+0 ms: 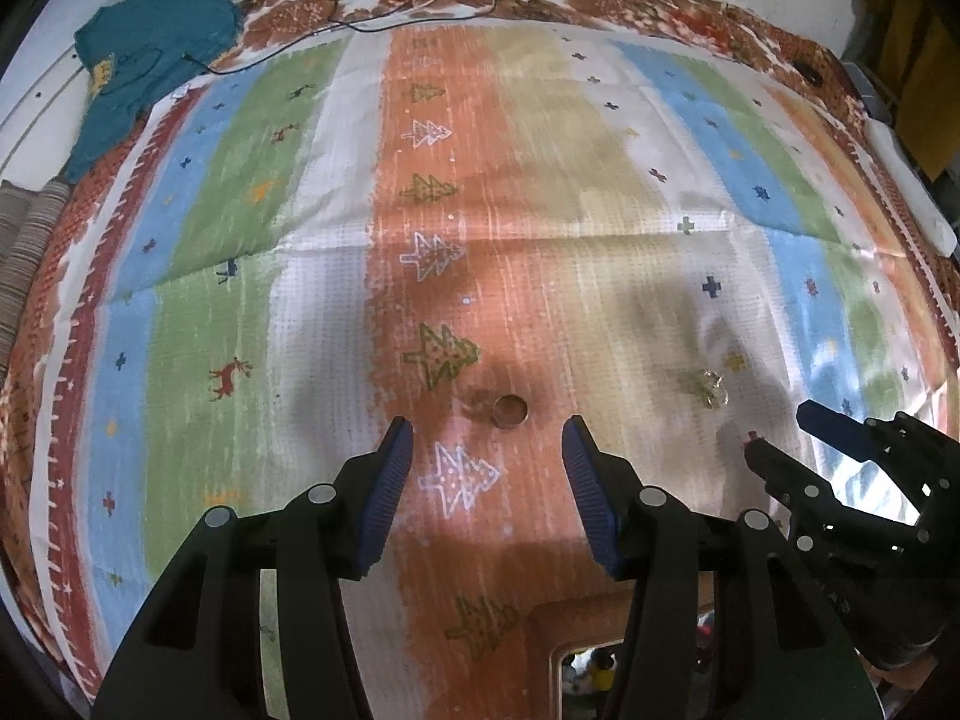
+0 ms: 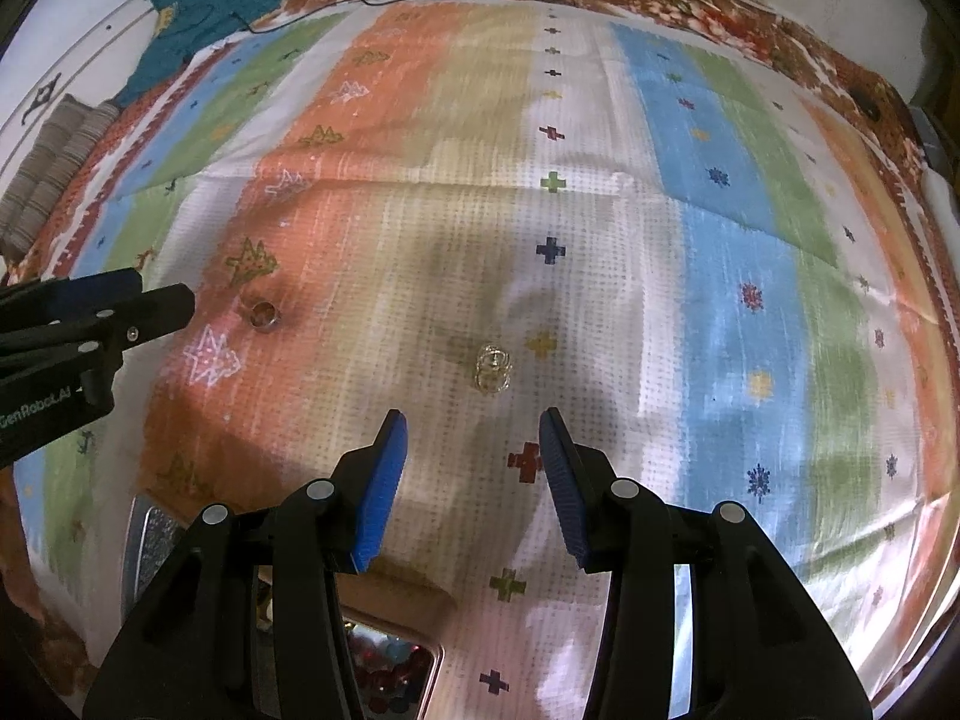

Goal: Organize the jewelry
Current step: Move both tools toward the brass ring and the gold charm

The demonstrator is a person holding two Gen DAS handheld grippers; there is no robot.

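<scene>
A gold band ring (image 1: pixel 510 410) lies on the orange stripe of the cloth, just ahead of my open, empty left gripper (image 1: pixel 487 435); it also shows in the right wrist view (image 2: pixel 264 314). A small clear, sparkly jewelry piece (image 2: pixel 492 367) lies on the pale stripe just ahead of my open, empty right gripper (image 2: pixel 473 427); it also shows in the left wrist view (image 1: pixel 712 389). The right gripper (image 1: pixel 780 429) appears at the right of the left wrist view. The left gripper (image 2: pixel 162 294) appears at the left of the right wrist view.
A striped festive cloth (image 1: pixel 540 192) covers the surface. A jewelry box with a mirror (image 2: pixel 390 660) sits at the near edge, below the grippers. A teal garment (image 1: pixel 150 42) and cables (image 1: pixel 420 6) lie at the far side. A folded striped fabric (image 2: pixel 54 156) is at the left.
</scene>
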